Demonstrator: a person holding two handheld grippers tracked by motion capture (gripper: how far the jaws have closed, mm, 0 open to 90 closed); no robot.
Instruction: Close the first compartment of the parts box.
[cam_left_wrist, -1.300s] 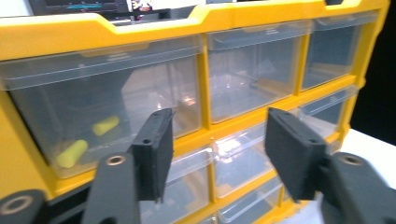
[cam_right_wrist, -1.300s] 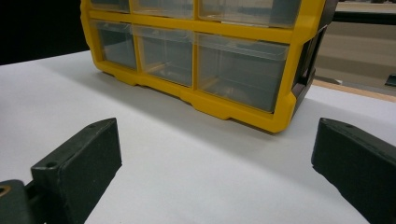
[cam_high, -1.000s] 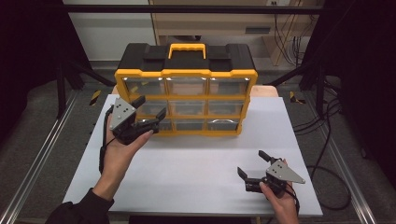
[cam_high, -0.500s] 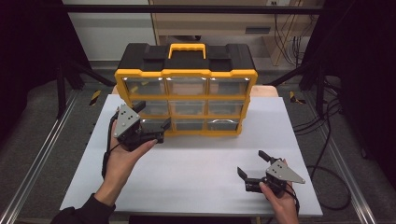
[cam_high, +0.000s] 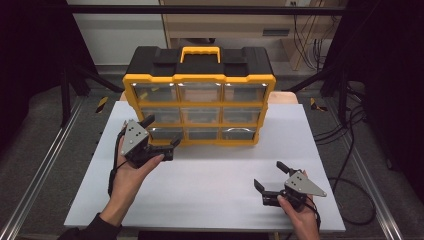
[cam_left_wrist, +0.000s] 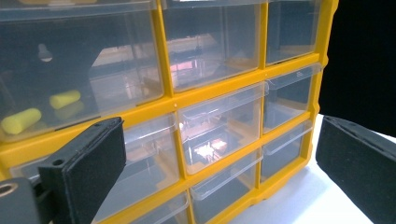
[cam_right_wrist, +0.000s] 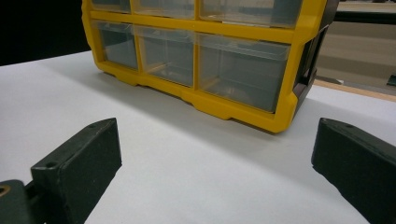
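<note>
Standing upright, drawer cabinet (cam_high: 200, 95) long axis crosswise, drawers facing person.

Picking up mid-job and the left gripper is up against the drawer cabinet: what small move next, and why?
Probably ease the left gripper forward onto the bottom-left drawer. Its jaws have just been opening, nothing sits between them, and they already face the cabinet. The right gripper rests open on the table.

Grey floor (cam_high: 45, 145), dark surroundings.
</note>
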